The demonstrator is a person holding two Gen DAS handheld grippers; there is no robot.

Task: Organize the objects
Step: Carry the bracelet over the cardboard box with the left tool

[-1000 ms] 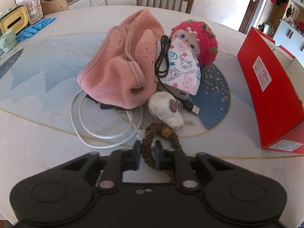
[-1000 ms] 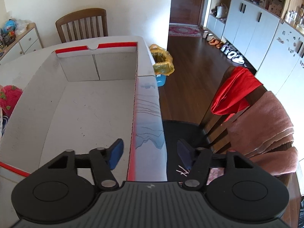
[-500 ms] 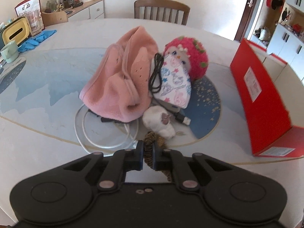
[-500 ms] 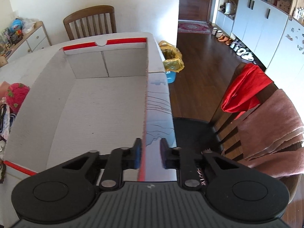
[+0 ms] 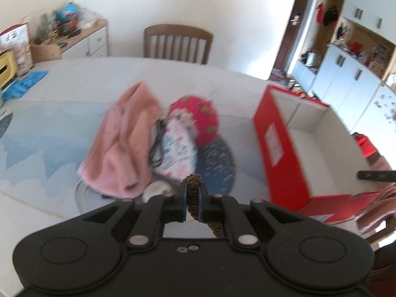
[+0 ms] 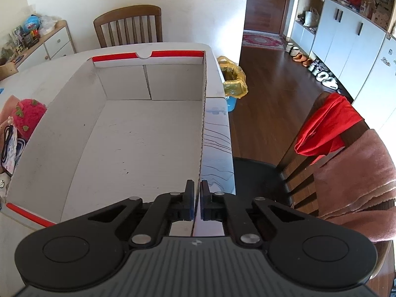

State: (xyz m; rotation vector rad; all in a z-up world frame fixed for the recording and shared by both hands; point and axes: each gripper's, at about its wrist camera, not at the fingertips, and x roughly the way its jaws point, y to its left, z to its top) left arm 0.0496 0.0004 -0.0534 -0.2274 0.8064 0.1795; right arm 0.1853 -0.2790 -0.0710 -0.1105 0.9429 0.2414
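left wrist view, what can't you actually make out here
- Pile beside the pink hat: motion blur smears the mask print.
- Brown scrunchie: only an edge shows in the left gripper; the rest is behind it.
- Red box: label unreadable, blurred.

The left gripper (image 5: 192, 195) has its jaws clamped on a brown hair tie (image 5: 193, 198); the right gripper (image 6: 195, 201) pinches the red box's (image 6: 201, 133) right wall.

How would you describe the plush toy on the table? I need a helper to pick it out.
Start at the big red cardboard box with the white inside, then look to the pile beside it. The round magenta fuzzy plush toy sits behind the printed face mask, right of the pink fleece cloth. Only it is ball-shaped with small green spots.
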